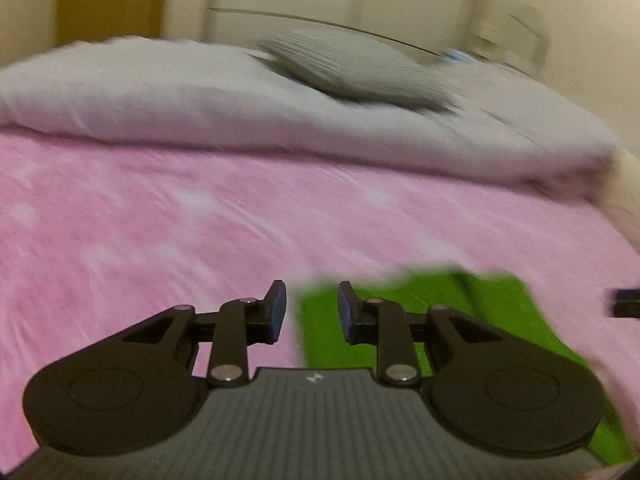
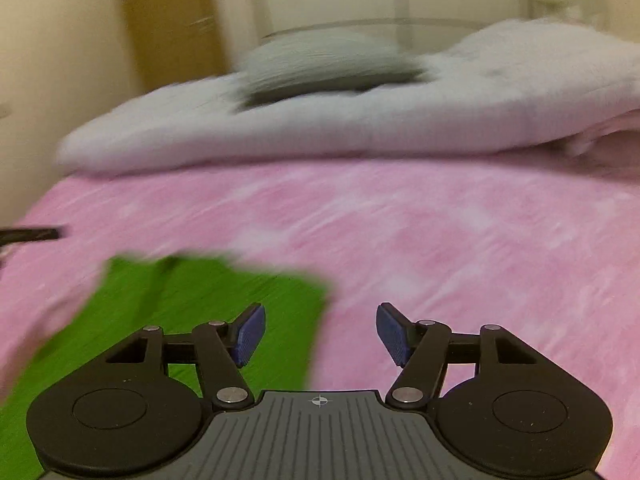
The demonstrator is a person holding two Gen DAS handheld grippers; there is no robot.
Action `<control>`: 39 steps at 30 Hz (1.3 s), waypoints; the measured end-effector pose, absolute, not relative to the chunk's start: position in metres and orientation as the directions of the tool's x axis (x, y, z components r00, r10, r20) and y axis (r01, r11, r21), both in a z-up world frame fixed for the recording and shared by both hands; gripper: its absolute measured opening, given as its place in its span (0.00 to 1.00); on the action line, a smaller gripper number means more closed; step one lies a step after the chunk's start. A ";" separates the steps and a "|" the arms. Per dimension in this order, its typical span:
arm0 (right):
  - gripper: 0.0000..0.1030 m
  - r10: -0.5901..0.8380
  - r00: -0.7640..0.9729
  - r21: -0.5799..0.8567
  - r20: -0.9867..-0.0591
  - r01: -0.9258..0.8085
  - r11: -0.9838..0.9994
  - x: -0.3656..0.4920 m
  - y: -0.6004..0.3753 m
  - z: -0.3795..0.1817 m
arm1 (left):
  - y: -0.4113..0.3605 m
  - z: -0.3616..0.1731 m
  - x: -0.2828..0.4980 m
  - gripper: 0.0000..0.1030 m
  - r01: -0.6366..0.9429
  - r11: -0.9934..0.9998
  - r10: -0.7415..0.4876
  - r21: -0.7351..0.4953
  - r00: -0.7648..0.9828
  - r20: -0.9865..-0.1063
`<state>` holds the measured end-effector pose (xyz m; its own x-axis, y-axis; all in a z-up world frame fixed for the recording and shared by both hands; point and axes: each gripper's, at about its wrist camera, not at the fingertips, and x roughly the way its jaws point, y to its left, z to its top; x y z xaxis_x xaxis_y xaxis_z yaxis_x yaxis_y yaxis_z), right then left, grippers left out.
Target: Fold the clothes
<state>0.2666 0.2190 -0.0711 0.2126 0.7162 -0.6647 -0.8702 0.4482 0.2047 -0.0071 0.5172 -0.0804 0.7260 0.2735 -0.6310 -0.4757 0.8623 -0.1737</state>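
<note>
A bright green garment (image 1: 452,312) lies flat on the pink bedsheet (image 1: 160,216). In the left wrist view it sits low and right, below and behind my left gripper (image 1: 312,312), whose blue pads stand apart with nothing between them. In the right wrist view the green garment (image 2: 192,304) lies to the lower left, under the left finger of my right gripper (image 2: 320,334), which is open wide and empty above the pink sheet (image 2: 440,232). Both views are blurred by motion.
A pale folded duvet (image 1: 240,112) crosses the far side of the bed, with a grey pillow (image 1: 352,68) on top. The other gripper's dark tip (image 1: 624,302) shows at the right edge. Cream walls and a wooden door (image 1: 108,0) stand behind.
</note>
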 end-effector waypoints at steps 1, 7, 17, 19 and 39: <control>0.62 0.713 0.169 0.221 -0.680 -0.880 0.420 0.249 0.213 -0.073 | 0.493 -0.082 -0.014 0.21 -0.429 0.885 0.226 -0.181 0.737 -0.637; 0.62 0.588 0.244 0.061 -0.771 -0.891 0.450 0.160 0.195 -0.119 | 0.390 -0.134 -0.032 0.16 -0.375 0.924 0.210 -0.073 0.657 -0.724; 0.62 0.428 0.230 0.092 -0.874 -0.786 0.611 0.101 0.058 -0.121 | 0.352 -0.125 -0.158 0.15 -0.528 0.847 0.275 -0.051 0.520 -0.809; 0.62 0.420 0.244 0.095 -0.874 -0.762 0.640 0.089 0.036 -0.113 | 0.337 -0.116 -0.184 0.14 -0.578 0.813 0.288 -0.075 0.509 -0.811; 0.62 0.532 0.297 0.160 -0.793 -0.741 0.652 -0.036 0.020 -0.106 | 0.221 -0.099 -0.249 0.21 -0.679 0.728 0.348 -0.093 0.484 -0.803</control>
